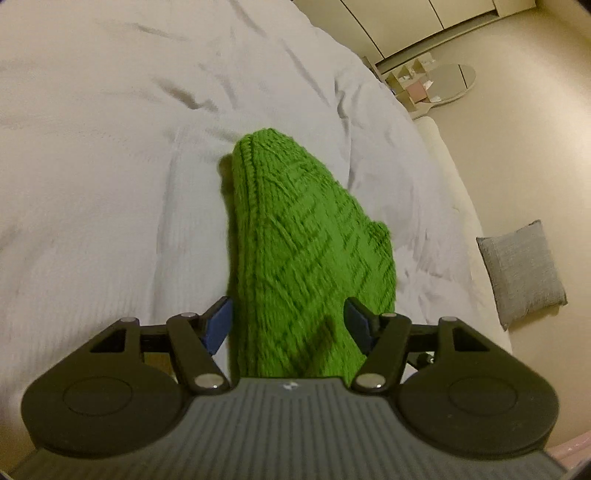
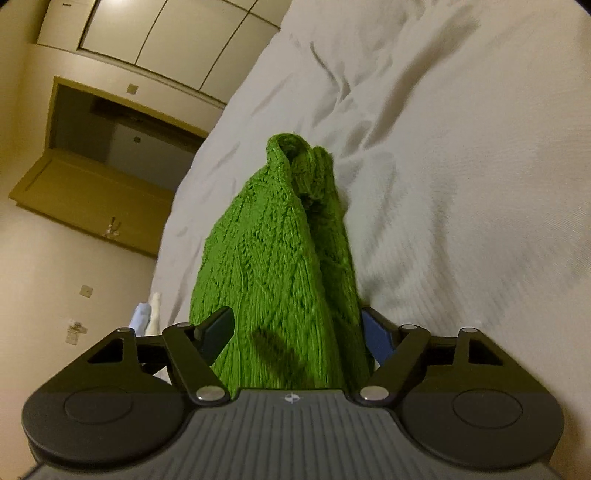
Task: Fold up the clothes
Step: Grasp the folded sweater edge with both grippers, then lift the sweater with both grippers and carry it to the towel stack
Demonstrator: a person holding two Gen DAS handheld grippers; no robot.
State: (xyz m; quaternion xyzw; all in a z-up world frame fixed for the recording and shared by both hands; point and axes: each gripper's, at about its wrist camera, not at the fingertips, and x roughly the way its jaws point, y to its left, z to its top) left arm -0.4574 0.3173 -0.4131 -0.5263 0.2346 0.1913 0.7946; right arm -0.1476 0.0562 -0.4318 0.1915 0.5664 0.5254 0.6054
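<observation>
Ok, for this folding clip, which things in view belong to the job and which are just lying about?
Part of the job:
- green cable-knit garment, bunched between both pairs of fingers
- left hand-held gripper
- right hand-held gripper
- white rumpled bed cover beneath

Lying about:
- grey square cushion on the floor
- round mirror
- wooden desk unit

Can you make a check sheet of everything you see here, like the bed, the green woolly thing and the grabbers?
Surface: white wrinkled bed cover.
Job's things: green knit, bunched, stretching from each gripper toward the bed.
Clutter: nothing seen on the bed besides the knit.
Grippers: left gripper and right gripper each have knit filling the space between the blue pads; whether the pads press on it cannot be told.
Cables: nothing seen.
Surroundings: grey cushion on the floor, small boxes and a round mirror past the bed; wooden cabinet, wall cupboards.
</observation>
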